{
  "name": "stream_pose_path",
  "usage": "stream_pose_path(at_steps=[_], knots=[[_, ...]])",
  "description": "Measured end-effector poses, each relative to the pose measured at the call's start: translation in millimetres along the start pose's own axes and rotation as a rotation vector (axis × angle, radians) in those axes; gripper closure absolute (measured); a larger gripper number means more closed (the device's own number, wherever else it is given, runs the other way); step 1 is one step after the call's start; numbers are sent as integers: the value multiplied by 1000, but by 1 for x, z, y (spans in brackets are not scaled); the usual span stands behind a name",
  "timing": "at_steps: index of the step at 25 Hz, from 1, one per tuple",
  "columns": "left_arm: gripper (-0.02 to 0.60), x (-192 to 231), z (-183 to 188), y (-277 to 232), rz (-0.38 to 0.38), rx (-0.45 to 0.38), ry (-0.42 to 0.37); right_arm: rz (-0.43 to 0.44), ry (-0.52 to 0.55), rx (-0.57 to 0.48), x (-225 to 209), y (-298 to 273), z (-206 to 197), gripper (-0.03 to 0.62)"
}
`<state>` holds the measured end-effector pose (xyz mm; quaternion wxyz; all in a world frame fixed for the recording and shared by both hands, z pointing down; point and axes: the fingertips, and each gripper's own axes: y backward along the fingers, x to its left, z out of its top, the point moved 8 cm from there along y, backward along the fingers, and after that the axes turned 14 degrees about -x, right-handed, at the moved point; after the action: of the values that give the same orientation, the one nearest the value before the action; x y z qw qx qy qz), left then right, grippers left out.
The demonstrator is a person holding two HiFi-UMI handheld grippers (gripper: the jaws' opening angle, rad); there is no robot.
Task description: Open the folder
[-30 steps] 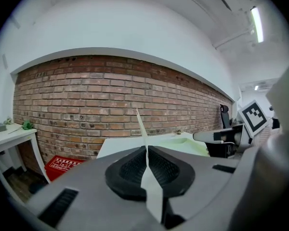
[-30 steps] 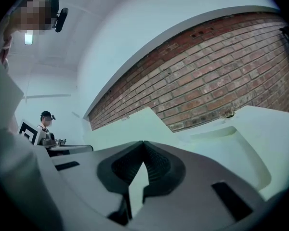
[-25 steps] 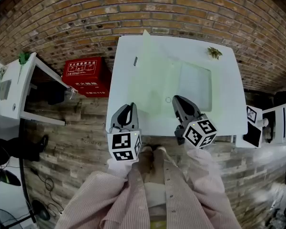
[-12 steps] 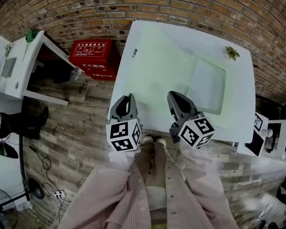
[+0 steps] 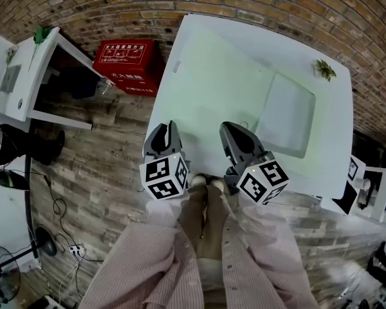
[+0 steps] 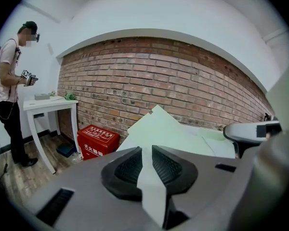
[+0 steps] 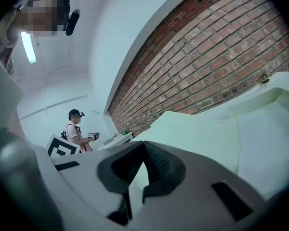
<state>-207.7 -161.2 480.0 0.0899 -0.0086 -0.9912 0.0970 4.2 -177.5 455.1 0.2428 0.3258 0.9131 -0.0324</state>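
A pale green folder [image 5: 225, 82] lies open and spread flat on the white table [image 5: 334, 140], with a lighter inner sheet on its right half. My left gripper [image 5: 166, 129] hovers at the table's near edge, left of the folder's front corner. Its jaws are opening, and only the pale surface ahead shows through the narrow gap. My right gripper [image 5: 235, 132] is over the folder's near edge, its tips together with nothing in them. The left gripper view has the folder [image 6: 159, 129] beyond the left gripper [image 6: 147, 150]. The right gripper view shows the folder [image 7: 192, 129] past the right gripper [image 7: 144, 146].
A small green plant [image 5: 324, 69] sits at the table's far right corner. A red box [image 5: 128, 60] stands on the wooden floor to the left, beside a white side table [image 5: 26, 82]. A brick wall runs behind. A person [image 6: 9, 81] stands at the far left.
Both grippers have drawn back a little toward the table's near edge and sunk lower. The head view has swung, so the table now lies more slantwise.
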Motion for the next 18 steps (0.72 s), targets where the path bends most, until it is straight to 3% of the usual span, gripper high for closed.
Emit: stream_pose_path(at_steps=[9, 18], knots=[[499, 3, -14, -7, 89, 18, -58, 22, -17, 35, 1, -2, -12, 589], [483, 5, -23, -9, 153, 28, -67, 51, -8, 47, 1, -3, -17, 589]])
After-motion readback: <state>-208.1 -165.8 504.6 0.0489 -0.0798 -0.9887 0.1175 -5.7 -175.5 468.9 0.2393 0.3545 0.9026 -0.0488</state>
